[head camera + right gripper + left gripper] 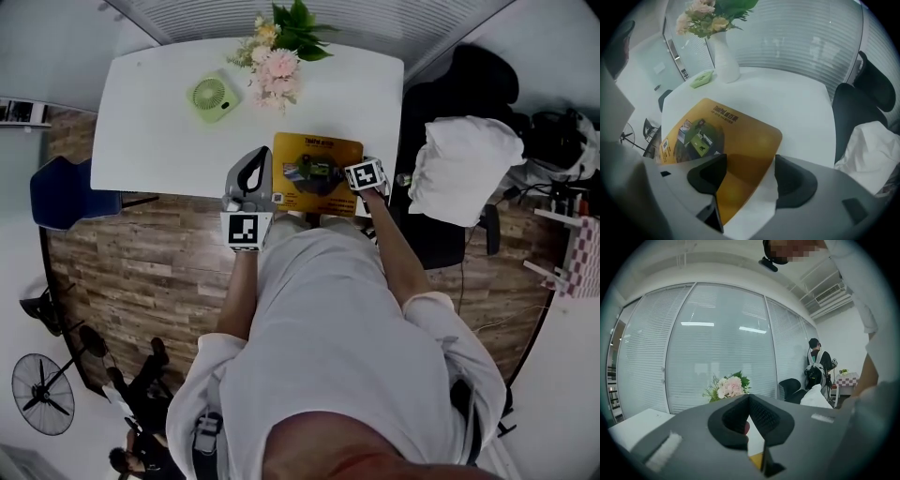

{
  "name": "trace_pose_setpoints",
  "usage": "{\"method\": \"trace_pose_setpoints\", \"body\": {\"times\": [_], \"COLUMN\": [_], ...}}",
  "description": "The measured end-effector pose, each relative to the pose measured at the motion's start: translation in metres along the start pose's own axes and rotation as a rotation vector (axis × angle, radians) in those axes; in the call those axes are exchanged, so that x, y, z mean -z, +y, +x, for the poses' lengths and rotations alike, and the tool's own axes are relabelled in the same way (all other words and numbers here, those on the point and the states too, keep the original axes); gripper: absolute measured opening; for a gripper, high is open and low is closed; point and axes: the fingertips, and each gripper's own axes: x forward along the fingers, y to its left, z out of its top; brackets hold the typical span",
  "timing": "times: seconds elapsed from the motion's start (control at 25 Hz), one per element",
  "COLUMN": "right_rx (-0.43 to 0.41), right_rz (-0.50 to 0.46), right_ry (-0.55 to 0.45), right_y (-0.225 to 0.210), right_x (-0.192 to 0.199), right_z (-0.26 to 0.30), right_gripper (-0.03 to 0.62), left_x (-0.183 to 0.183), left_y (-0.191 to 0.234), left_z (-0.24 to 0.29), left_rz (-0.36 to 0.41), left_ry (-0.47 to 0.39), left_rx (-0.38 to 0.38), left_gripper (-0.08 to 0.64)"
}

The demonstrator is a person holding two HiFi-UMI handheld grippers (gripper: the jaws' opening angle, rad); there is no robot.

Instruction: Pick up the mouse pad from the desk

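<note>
A yellow mouse pad (317,172) with a printed picture lies flat at the near edge of the white desk (159,112). My right gripper (364,178) points steeply down at the pad's near right corner. In the right gripper view the pad (726,136) runs in between the jaws, and the right gripper (750,161) stands open over that corner, with neither pad pressing on it. My left gripper (258,155) hovers at the mouse pad's left edge, above the desk. In its own view the left gripper (749,397) points about level toward the glass wall, jaws together and holding nothing.
A green desk fan (214,97) and a vase of flowers (277,52) stand on the far half of the desk. A black chair (459,94) with a white bundle (464,169) sits right of the desk, a blue chair (61,192) left. A person (816,364) stands far off.
</note>
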Motion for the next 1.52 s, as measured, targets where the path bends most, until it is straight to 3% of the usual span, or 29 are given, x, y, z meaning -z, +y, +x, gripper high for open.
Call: {"method": "trace_pose_setpoints", "body": {"times": [0.2,0.32,0.44,0.68,0.92,1.32,1.52], "right_rx": [-0.009,-0.025,-0.049,-0.202,-0.298,-0.329,-0.313], "right_rz": [-0.046,-0.193,-0.263,-0.114,-0.037,0.042,0.015], "right_ry": [0.005,0.000,-0.028,-0.200,-0.360,-0.551,-0.673], "right_y": [0.013,0.037,0.043,0.052,0.065,0.066,0.062], "right_x": [0.000,-0.001,-0.001,-0.006,-0.014,-0.043,-0.072], "right_z": [0.001,0.002,-0.002,-0.033,-0.074,-0.131,-0.175], "right_gripper": [0.236,0.038,0.032,0.029,0.028,0.026,0.026], "left_x": [-0.019,-0.025,-0.034,-0.045,-0.046,-0.055,-0.068], "left_y": [0.002,0.002,0.002,0.000,-0.005,-0.016,-0.018], "left_z": [0.006,0.007,0.007,0.005,0.005,0.004,0.003], "left_rz": [0.003,0.023,0.031,0.039,0.040,0.045,0.055], "left_ry": [-0.052,-0.055,-0.070,-0.088,-0.087,-0.087,-0.106], "left_rx": [0.001,0.012,0.011,0.013,0.013,0.018,-0.003], "left_gripper": [-0.005,-0.005,-0.005,-0.006,-0.005,-0.006,-0.006]}}
